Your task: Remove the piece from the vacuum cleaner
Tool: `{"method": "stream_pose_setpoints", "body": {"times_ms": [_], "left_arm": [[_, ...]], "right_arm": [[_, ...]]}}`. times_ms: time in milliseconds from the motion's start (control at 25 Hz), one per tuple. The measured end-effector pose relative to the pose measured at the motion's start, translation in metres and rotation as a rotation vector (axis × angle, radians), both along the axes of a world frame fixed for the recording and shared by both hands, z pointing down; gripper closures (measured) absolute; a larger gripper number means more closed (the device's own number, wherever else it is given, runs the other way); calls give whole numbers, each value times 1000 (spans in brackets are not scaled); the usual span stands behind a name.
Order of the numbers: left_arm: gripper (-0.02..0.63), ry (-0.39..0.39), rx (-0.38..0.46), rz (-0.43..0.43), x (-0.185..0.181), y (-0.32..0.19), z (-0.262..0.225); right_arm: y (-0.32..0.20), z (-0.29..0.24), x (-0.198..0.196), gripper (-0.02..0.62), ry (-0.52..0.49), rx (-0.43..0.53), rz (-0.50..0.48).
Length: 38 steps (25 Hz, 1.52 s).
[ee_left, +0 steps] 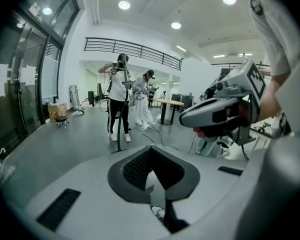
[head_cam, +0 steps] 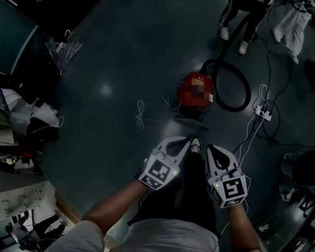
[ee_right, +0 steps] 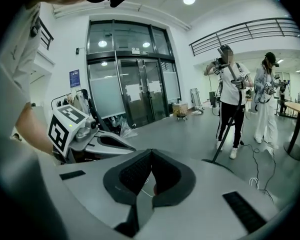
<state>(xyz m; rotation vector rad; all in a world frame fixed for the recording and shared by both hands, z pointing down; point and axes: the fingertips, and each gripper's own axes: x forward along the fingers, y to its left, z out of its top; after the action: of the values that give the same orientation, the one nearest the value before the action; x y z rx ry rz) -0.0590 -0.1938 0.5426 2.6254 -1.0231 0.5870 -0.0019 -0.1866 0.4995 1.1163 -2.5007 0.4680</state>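
In the head view a red canister vacuum cleaner [head_cam: 195, 82] sits on the dark floor ahead of me. Its black hose [head_cam: 236, 83] loops right and up to a standing person [head_cam: 240, 14], who holds the wand [ee_right: 233, 104] upright. A dark flat piece [head_cam: 191, 121] lies just in front of the canister. My left gripper [head_cam: 190, 140] and right gripper [head_cam: 210, 149] hover side by side over my legs, well short of the vacuum. Both are shut on nothing, their jaw tips touching in the left gripper view [ee_left: 151, 147] and the right gripper view [ee_right: 150, 151].
A white power strip [head_cam: 263, 112] with cables lies right of the hose. A white cord [head_cam: 140, 114] is coiled on the floor to the left. Clutter and a folded umbrella [head_cam: 64, 48] line the left wall. A second person [ee_right: 267, 99] and a table [ee_left: 167, 104] stand beyond.
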Motion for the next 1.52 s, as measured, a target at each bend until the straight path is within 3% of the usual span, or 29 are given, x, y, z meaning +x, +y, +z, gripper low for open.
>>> {"method": "stream_pose_setpoints", "body": {"times_ms": [360,560,720,880,1240,1520], "left_arm": [[598,-146,-58,88,10,-80,214],[597,-273,-68,212,20,-106,323],[496,-369,-101,318,20,-108,393],[439,-479,-119,436,20,-105,449],[434,-668,-100,608,26,-101,516],[561,-682,-100,609,23,-102,522]], "right_arm": [[-77,207,8,580,91,-113,-96],[-106,327,8,578,195,-138,-214],[-115,392,9,577,296,-143,-292],[-113,428,10,578,334,-163,-324],[-104,445,21,578,329,-185,-304],[-100,441,24,578,309,-201,-264]]}}
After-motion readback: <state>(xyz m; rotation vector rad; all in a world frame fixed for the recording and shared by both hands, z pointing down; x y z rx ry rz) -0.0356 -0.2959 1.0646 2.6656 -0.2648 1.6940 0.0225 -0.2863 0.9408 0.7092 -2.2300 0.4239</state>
